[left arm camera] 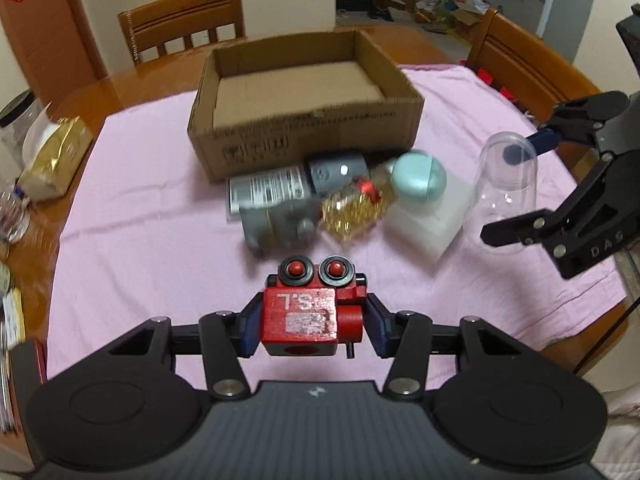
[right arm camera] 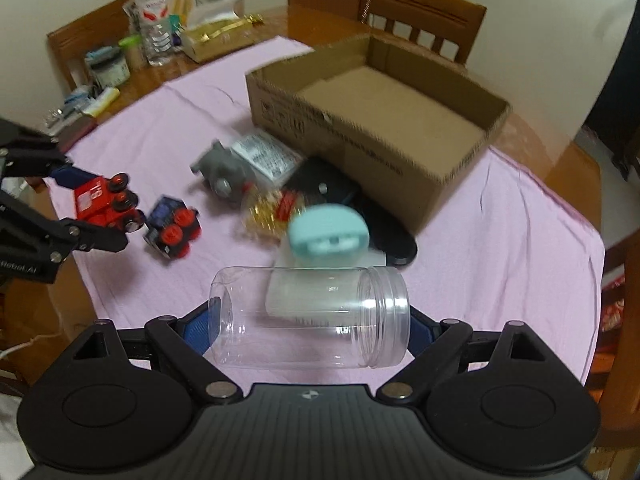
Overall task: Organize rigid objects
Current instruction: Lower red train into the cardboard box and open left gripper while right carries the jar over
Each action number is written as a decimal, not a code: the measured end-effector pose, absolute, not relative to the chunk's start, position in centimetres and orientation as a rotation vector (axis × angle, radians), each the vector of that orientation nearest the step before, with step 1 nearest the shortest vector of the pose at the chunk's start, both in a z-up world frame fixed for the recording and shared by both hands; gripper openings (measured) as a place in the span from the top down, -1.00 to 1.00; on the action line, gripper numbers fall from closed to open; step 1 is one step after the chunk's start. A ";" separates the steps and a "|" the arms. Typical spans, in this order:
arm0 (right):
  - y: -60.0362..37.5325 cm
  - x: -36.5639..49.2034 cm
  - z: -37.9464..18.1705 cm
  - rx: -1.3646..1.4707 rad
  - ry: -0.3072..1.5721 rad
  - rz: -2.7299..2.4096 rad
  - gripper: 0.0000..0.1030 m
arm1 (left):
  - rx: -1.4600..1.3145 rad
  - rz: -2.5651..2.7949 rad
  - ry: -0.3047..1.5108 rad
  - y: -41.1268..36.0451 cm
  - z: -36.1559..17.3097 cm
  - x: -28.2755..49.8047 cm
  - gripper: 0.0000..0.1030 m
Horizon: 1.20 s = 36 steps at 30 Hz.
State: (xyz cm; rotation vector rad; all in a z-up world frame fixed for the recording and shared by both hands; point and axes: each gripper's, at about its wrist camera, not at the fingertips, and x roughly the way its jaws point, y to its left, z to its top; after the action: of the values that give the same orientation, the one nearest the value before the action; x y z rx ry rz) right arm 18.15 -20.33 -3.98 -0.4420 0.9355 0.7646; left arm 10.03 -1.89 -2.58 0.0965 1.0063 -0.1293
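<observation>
My left gripper (left arm camera: 310, 326) is shut on a red toy train (left arm camera: 308, 312) and holds it above the pink cloth (left arm camera: 140, 208); it also shows in the right wrist view (right arm camera: 102, 200). My right gripper (right arm camera: 312, 324) is shut on a clear plastic jar (right arm camera: 312, 316), held sideways; the jar also shows in the left wrist view (left arm camera: 506, 184). An open cardboard box (left arm camera: 304, 100) stands behind a pile: a grey toy (left arm camera: 276, 220), a gold ornament (left arm camera: 352, 208), a teal round piece (left arm camera: 418, 178) on a white block (left arm camera: 424, 224). A blue toy train (right arm camera: 172, 228) lies on the cloth.
Bottles, jars and a gold bag (right arm camera: 208, 40) crowd the table's far left corner. Wooden chairs (left arm camera: 184, 20) stand behind the table. A black flat object (right arm camera: 384, 232) lies by the box.
</observation>
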 end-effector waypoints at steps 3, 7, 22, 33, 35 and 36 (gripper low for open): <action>-19.5 19.0 -2.8 -0.429 0.927 0.761 -0.80 | 0.114 -0.173 0.997 -1.0 -1.4 11.7 0.03; -18.4 20.4 -1.1 -0.393 0.900 0.721 -0.81 | 0.156 -0.221 0.965 -0.2 0.0 14.3 0.03; -15.4 26.3 2.3 -0.275 0.835 0.545 -0.80 | 0.262 -0.316 0.842 2.0 2.1 27.3 0.03; -14.6 28.3 3.2 -0.232 0.839 0.434 -0.81 | 0.223 -0.290 0.867 3.2 -1.0 37.0 0.02; -14.6 28.3 3.2 -0.233 0.842 0.415 -0.81 | 0.193 -0.263 0.852 3.5 -1.6 38.2 -0.26; -14.5 28.4 3.2 -0.234 0.845 0.407 -0.81 | 0.176 -0.249 0.849 3.7 -1.8 38.7 -0.62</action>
State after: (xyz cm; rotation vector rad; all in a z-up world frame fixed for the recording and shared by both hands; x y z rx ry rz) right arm 28.39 -14.51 3.19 -0.2343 0.8446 0.4075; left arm 38.66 3.71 -1.78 0.1757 0.8489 -0.2493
